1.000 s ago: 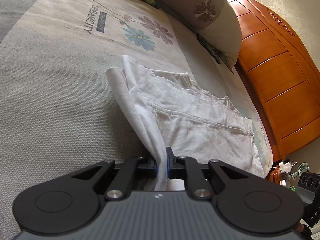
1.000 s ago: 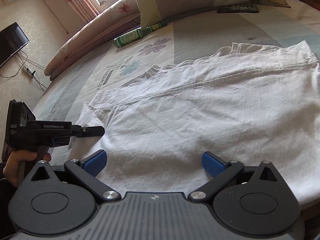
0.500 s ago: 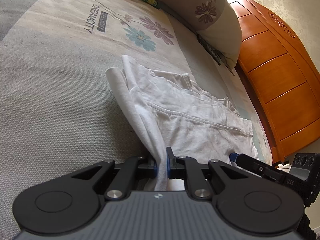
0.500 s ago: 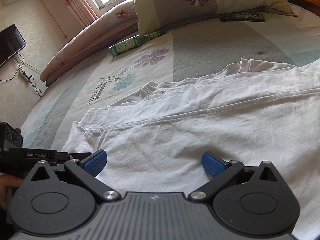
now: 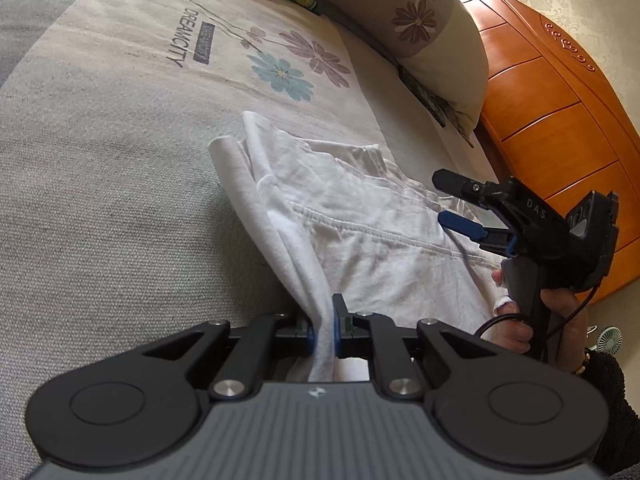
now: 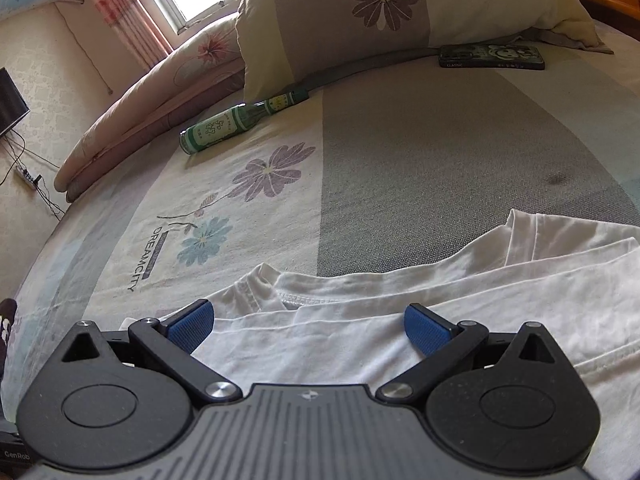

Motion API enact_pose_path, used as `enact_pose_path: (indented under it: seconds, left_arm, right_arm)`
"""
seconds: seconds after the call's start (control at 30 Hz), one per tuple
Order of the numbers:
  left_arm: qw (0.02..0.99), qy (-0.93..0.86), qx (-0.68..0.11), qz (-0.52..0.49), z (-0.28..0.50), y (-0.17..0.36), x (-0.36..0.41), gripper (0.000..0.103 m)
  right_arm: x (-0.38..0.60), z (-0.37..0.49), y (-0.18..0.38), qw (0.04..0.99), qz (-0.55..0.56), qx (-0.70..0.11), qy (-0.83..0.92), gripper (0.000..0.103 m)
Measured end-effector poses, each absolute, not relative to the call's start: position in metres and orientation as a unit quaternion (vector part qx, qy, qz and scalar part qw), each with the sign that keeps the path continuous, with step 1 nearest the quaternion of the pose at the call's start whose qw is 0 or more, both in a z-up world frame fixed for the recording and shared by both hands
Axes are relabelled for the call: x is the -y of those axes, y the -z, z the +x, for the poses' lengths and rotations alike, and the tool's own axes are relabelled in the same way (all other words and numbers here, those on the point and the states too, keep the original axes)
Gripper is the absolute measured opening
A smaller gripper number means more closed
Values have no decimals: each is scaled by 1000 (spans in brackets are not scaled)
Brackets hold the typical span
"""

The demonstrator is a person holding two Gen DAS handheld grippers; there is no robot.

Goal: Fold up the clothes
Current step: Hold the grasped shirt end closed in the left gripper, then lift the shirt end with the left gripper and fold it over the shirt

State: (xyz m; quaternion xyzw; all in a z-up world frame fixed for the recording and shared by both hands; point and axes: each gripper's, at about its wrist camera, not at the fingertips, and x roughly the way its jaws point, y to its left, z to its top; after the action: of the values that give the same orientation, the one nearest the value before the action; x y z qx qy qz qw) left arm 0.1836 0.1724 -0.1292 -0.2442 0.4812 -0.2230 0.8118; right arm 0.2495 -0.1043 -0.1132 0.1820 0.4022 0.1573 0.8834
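Note:
A white T-shirt (image 5: 360, 232) lies spread on the bed, partly folded over itself. My left gripper (image 5: 323, 330) is shut on a bunched edge of the shirt, and the cloth rises in a taut ridge from its pads. In the left wrist view my right gripper (image 5: 450, 200) hovers open above the shirt's far side, held by a hand (image 5: 552, 312). From the right wrist view, the right gripper (image 6: 306, 326) stands open over the white T-shirt (image 6: 440, 312) near its collar (image 6: 256, 288), nothing between its blue pads.
A green bottle (image 6: 236, 124) lies near the flowered pillow (image 6: 392, 12), with a phone (image 6: 492, 58) beside it. A wooden headboard (image 5: 560, 112) stands at the bed's right edge. The bedsheet (image 5: 100, 168) spreads bare to the left. A rolled quilt (image 6: 152, 100) lies at the far side.
The right gripper has moved across the shirt toward the collar and come into the left wrist view. The left gripper has kept still, holding the cloth.

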Motion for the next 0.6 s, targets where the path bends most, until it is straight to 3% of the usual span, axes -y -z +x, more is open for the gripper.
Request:
enact_pose_path:
  seconds: [0.4,0.6]
  left_arm:
    - [790,242,-480,-296,186,141,-183,12]
    - [808,206,-494,-246,185,122,-164,8]
  right_arm:
    - [160,117,75,882,218,-387,-156,103]
    - [169,80,73,879,215,-396,-157,103]
